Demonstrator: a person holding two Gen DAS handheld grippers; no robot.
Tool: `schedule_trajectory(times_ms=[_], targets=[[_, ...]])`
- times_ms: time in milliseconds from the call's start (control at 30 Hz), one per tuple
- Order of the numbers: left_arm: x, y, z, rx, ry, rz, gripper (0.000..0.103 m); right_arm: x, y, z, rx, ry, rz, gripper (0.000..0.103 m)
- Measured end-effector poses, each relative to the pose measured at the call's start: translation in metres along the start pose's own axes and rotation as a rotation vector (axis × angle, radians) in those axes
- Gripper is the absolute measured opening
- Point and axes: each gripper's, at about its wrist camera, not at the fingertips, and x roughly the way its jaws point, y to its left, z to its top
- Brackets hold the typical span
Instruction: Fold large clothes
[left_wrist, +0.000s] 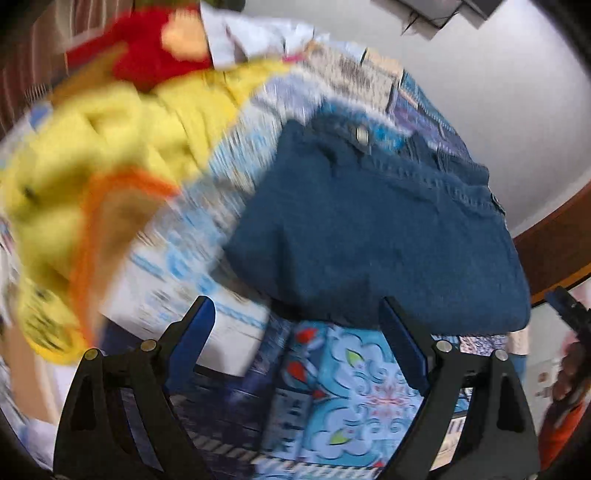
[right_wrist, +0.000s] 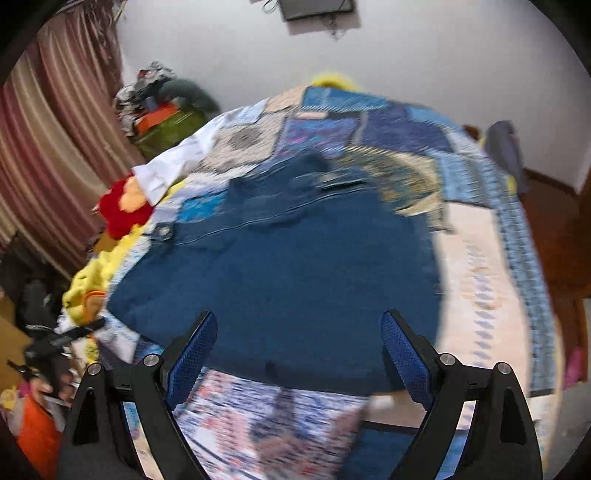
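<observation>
- On the patchwork bedspread (right_wrist: 480, 288), going left to right in the right wrist view: a striped curtain (right_wrist: 55, 147) hangs at nine o'clock, then a yellow and red plush toy (right_wrist: 122, 206) with a white shirt sleeve (right_wrist: 166, 177) over it, then the blue denim garment (right_wrist: 288, 280) at the centre, and bare spread out to three o'clock.
- Denim garment: it lies folded into a compact block, its metal button (left_wrist: 362, 134) at twelve o'clock in the left wrist view.
- Left gripper (left_wrist: 297, 321): fingers spread wide, nothing between them; the near denim hem sits just beyond the tips.
- Right gripper (right_wrist: 299, 332): also spread wide and empty, hovering above the near edge of the cloth.
- Step in hand, as I judge it: a fold has been laid and both tools are free to tidy it or set up the next one.
- To do it well: bring each gripper to a near corner, pinch every layer together, lift both sides evenly, and carry the hem towards twelve o'clock so the edges meet squarely.
- Risk: catching the bedspread along with the hem.
</observation>
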Motion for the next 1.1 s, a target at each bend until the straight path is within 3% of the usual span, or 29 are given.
schedule_trajectory(times_ms=[133,300,400,467,600,667,800,867,967,1100], targets=[[0.040,-0.002,-0.004,-0.062,0.135,-0.083,0.090,0.034,0.022,0.000,-0.005,0.079,0.035,0.089],[0.068,-0.004,0.003,-0.165,0.159,-0.244,0.090,0.076,0.021,-0.005,0.031,0.173,0.047,0.090],[0.077,-0.005,0.014,-0.210,0.151,-0.329,0.090,0.078,0.016,-0.005,0.035,0.164,0.074,0.094],[0.082,-0.009,0.021,-0.205,0.141,-0.339,0.090,0.079,0.018,-0.006,0.008,0.169,0.079,0.095],[0.102,-0.010,0.037,-0.225,0.136,-0.288,0.085,0.080,0.023,-0.009,-0.056,0.161,0.078,0.097],[0.109,-0.016,0.044,-0.190,0.119,-0.210,0.071,0.081,0.025,-0.012,-0.078,0.148,0.079,0.099],[0.113,-0.040,0.052,-0.131,0.048,-0.062,0.062,0.080,0.026,-0.014,-0.089,0.136,0.075,0.100],[0.107,-0.053,0.055,-0.096,0.005,0.015,0.042,0.080,0.026,-0.012,-0.082,0.142,0.077,0.100],[0.086,-0.070,0.060,-0.021,-0.066,0.068,0.033,0.077,0.025,-0.008,-0.050,0.157,0.085,0.099],[0.039,-0.103,0.061,0.143,-0.204,0.116,0.030,0.071,0.023,0.000,0.011,0.157,0.078,0.099]])
